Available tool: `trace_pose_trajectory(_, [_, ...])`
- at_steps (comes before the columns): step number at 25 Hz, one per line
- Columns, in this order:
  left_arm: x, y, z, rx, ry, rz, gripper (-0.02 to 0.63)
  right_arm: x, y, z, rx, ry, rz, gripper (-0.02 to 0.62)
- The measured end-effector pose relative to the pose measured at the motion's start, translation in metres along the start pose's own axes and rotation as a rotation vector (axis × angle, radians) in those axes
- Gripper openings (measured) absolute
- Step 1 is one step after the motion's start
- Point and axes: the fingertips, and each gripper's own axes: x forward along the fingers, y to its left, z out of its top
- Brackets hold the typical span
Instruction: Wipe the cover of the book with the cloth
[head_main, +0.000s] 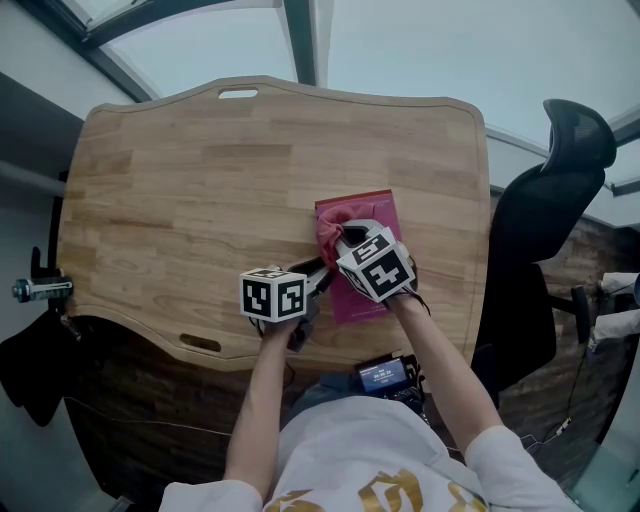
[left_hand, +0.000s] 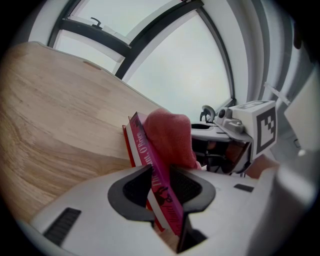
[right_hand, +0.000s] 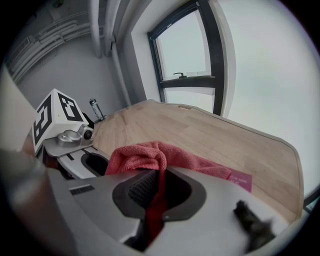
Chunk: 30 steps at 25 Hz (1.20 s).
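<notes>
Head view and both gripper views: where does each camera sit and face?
Head view: on the person's head, facing steeply down at the table; forearms, left gripper, right gripper show.
Left gripper view: on that gripper, along jaws clamping the book; the right gripper shows beyond.
Right gripper view: on that gripper, along jaws pinching the cloth; the left gripper shows beside.
Shared: all three show book and cloth.

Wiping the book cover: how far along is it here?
Done: left gripper clamps the book at its edge, right gripper grips the cloth. In hand: cloth rests bunched on the cover. Left: the cover's bare part; how much is wiped cannot be told.
</notes>
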Motion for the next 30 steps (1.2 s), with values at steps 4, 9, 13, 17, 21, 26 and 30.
trace_pose_trajectory(4, [0.0, 0.0, 0.001, 0.005, -0.012, 0.006, 0.121, 0.002, -0.002, 0.002, 0.006, 0.002, 0.014, 0.04])
trace_pose_trajectory(9, [-0.001, 0.0, 0.001, 0.006, -0.018, 0.008, 0.121, 0.003, -0.004, 0.005, 0.014, 0.003, 0.019, 0.04])
trace_pose_trajectory(13, [-0.001, 0.0, 0.001, 0.001, -0.029, 0.01, 0.121, 0.004, -0.005, 0.007, 0.005, -0.002, 0.0, 0.04])
trace_pose_trajectory(17, [-0.001, -0.001, 0.001, 0.0, -0.033, 0.013, 0.12, 0.004, -0.008, 0.008, 0.012, -0.009, -0.007, 0.04])
trace_pose_trajectory(21, [-0.001, -0.001, 0.001, 0.007, -0.04, 0.022, 0.12, 0.005, -0.011, 0.009, 0.02, -0.015, -0.017, 0.04])
trace_pose_trajectory(26, [-0.002, 0.0, 0.0, 0.004, -0.045, 0.022, 0.12, 0.004, -0.011, 0.009, 0.035, -0.017, -0.019, 0.04])
trace_pose_trajectory(30, [-0.002, 0.001, 0.001, -0.002, -0.054, 0.024, 0.12, 0.005, -0.012, 0.01, 0.043, -0.017, -0.018, 0.04])
